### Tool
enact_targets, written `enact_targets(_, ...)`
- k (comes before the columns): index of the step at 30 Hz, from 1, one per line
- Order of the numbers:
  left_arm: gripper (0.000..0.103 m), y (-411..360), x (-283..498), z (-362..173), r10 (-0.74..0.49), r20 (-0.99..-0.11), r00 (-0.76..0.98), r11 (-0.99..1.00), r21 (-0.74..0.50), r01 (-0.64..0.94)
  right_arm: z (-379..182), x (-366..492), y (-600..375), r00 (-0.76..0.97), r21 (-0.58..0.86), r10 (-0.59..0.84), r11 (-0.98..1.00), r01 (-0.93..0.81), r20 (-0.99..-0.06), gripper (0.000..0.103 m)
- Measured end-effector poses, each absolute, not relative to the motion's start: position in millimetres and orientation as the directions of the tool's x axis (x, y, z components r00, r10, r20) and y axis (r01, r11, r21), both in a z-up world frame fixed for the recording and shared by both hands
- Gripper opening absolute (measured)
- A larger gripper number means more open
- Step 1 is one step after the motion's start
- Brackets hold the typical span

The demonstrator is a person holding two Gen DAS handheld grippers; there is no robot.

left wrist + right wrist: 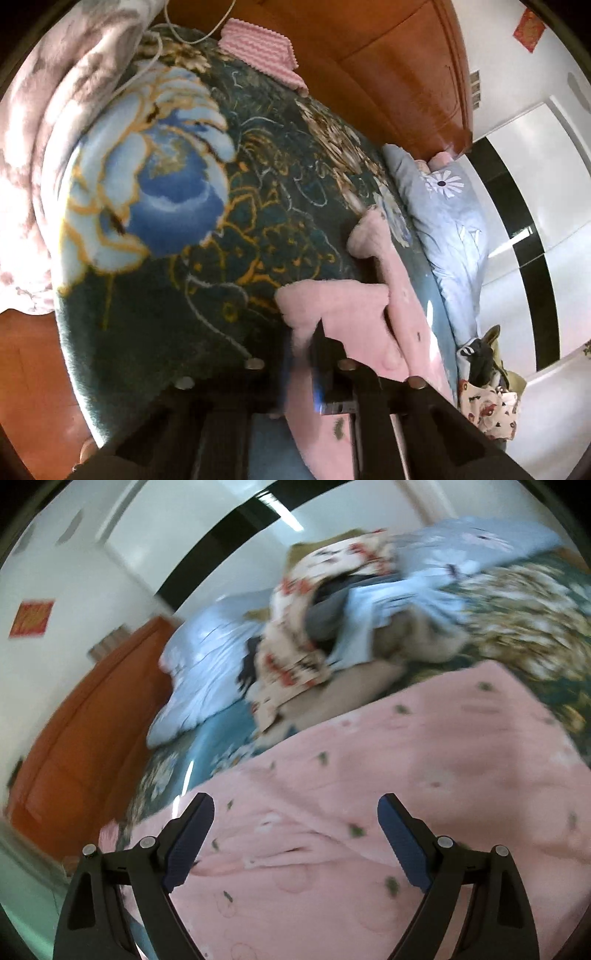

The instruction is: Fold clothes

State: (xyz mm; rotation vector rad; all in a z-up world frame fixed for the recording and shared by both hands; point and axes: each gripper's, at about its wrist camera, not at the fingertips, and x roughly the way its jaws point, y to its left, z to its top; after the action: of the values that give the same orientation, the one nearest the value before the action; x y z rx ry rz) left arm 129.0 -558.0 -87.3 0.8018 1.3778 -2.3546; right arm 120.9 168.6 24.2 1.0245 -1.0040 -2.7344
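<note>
Pink fleece garment lies on the bed's dark floral blanket, pinched in the left gripper's closed jaws; right gripper jaws gape above it.

The red paper sign on the wall bears unreadable marks.

Both grippers: black plastic linkage arms, silver round pivot screws. Right gripper: ribbed dark-blue pads at five and seven o'clock. Left gripper: black pointed tips.
</note>
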Motion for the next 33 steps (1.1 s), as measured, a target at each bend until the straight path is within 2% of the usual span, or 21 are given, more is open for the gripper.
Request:
enact_targets(6, 0.004, -570.3, 140.6, -69.6, -0.027, -0.523, -0.852, -0.476, -0.743, 0.471, 40.7, 146.7, 190.3, -0.798, 0.607, -0.206, -0.759, -0.236, -0.567, 0.091)
enact_targets(9, 0.005, -579.8, 144.0, -57.6, -0.053, -0.517, -0.855, -0.502, -0.726, 0.47, 47.3, 158.4, 196.9, -0.804, 0.6, -0.182, -0.76, -0.249, -0.565, 0.091)
enact_targets(23, 0.005, -594.2, 154.4, -99.6, 0.027, -0.576, -0.817, -0.407, -0.752, 0.518, 57.1, 247.5, 258.1, -0.793, 0.552, -0.036, -0.737, -0.39, -0.609, 0.091)
enact_targets(33, 0.005, -588.4, 156.4, -97.3, 0.053, -0.586, -0.809, -0.398, -0.755, 0.521, 42.3, 290.0, 275.8, -0.725, 0.478, -0.03, -0.771, -0.421, -0.688, 0.091)
